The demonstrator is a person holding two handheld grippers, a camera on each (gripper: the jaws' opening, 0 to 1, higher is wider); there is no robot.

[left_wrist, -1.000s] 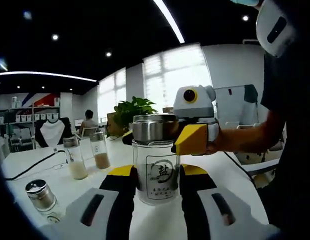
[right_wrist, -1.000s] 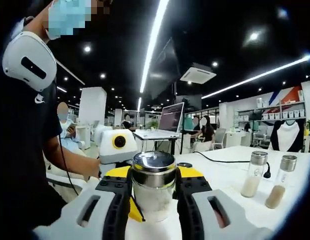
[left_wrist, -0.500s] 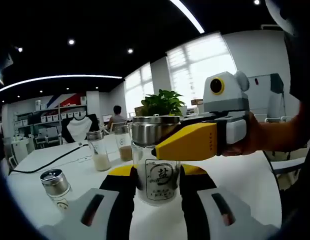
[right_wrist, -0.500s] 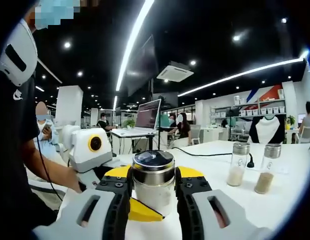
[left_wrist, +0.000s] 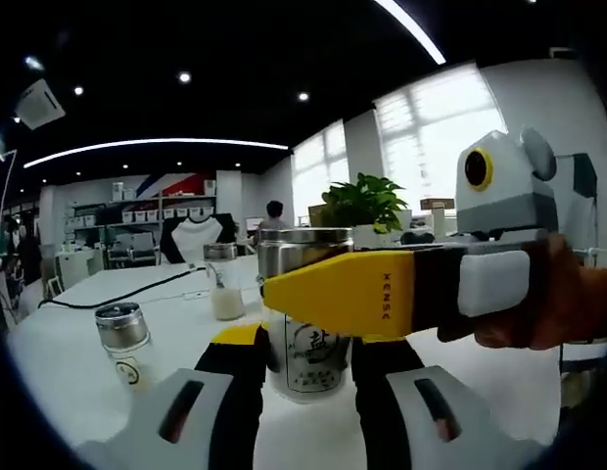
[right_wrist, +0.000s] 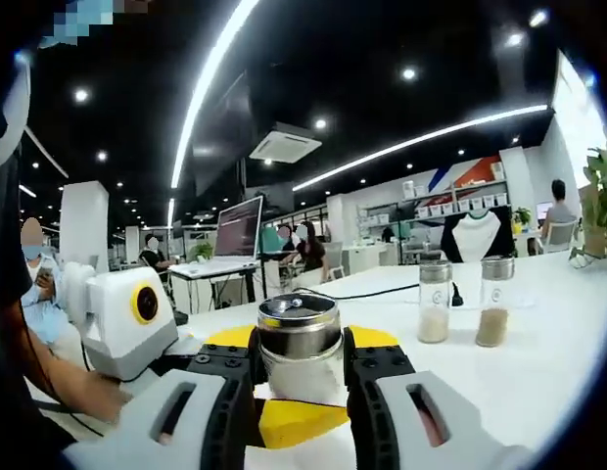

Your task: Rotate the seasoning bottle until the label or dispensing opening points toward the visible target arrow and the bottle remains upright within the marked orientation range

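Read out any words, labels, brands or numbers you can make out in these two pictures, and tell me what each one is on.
"盐": large character inside a ring on the label of the seasoning bottle, left gripper view.
Small characters under that ring: too small to read.
Small dark lettering on the yellow jaw of the right gripper: too blurred to read with confidence.
Round mark on the small shaker: not readable.
Right gripper view: no readable text; the laptop screen is blurred.

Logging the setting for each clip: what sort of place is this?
Probably an open-plan office or lab: a laptop on a desk, shelves of boxes along the wall, seated people, and a long white table.
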